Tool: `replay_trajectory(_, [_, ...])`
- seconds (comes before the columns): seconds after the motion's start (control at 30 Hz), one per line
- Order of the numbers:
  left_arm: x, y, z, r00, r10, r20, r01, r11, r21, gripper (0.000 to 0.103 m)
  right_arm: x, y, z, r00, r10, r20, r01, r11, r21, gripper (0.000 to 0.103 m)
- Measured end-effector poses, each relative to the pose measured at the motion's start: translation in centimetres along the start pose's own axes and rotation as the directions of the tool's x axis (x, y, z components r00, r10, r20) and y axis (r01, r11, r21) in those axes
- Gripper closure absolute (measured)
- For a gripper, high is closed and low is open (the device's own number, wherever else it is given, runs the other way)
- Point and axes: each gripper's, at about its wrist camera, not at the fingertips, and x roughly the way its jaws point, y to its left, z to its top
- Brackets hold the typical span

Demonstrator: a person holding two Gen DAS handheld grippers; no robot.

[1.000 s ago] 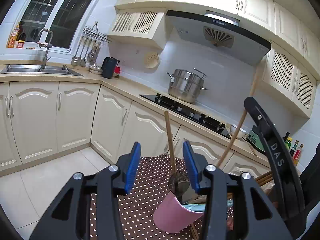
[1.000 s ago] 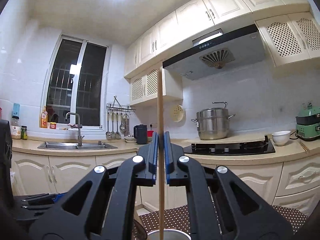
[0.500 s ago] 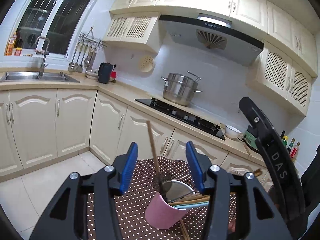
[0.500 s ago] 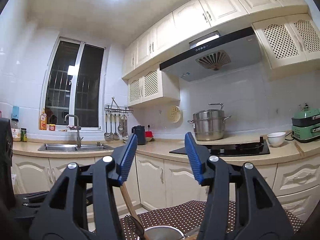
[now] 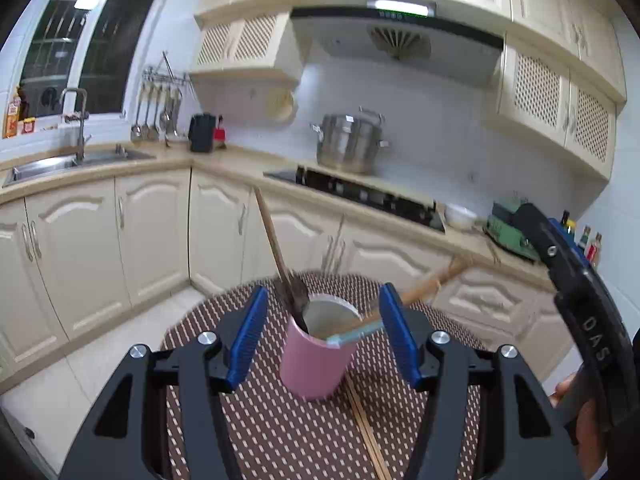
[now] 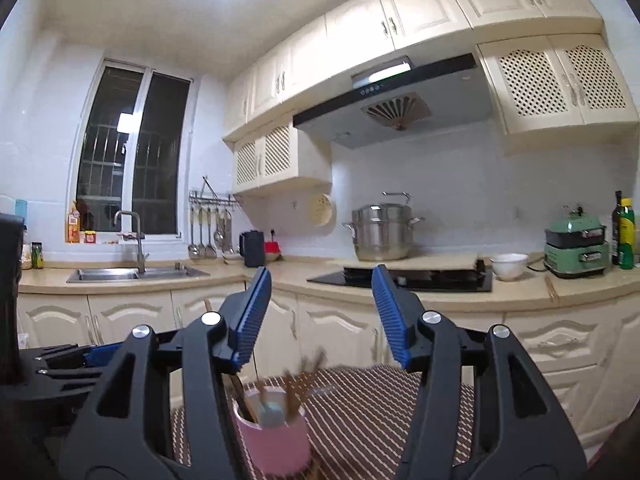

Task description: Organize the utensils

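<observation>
A pink cup [image 5: 314,362] stands on a brown dotted mat [image 5: 280,432]. It holds a wooden-handled utensil [image 5: 272,236] leaning left, another wooden handle [image 5: 434,282] leaning right and a light blue handle [image 5: 354,336]. My left gripper [image 5: 322,334] is open, its blue pads either side of the cup, apart from it. A pair of chopsticks [image 5: 366,432] lies on the mat by the cup. In the right wrist view my right gripper [image 6: 322,312] is open and empty above the cup [image 6: 276,444], which shows several utensil ends.
The right gripper's black body [image 5: 580,320] stands at the right of the left wrist view. Behind are kitchen cabinets, a sink [image 6: 136,274], a stove with a steel pot [image 6: 382,232], a white bowl [image 6: 508,266] and a green appliance [image 6: 576,242].
My right gripper opened and let go of the long wooden-handled utensil, which dropped into the pink cup and now leans there. My left gripper opened wider around the cup.
</observation>
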Motion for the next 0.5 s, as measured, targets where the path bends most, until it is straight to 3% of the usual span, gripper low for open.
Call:
replay_trajectory(0.33, [0.8, -2.7, -4.3, 0.988, 0.056, -0.143, -0.049, 0.997, 0.056, 0.046, -2.0, -3.6, -3.3, 0.991, -0.042, -0.128, 0.043, 0.999, 0.007, 0.048])
replay_trajectory(0.5, [2.0, -4.0, -7.3, 0.962, 0.077, -0.261, -0.053, 0.994, 0.099, 0.046, -1.1, -4.9, -5.8, 0.959, -0.036, -0.280, 0.044, 0.999, 0.020, 0.041])
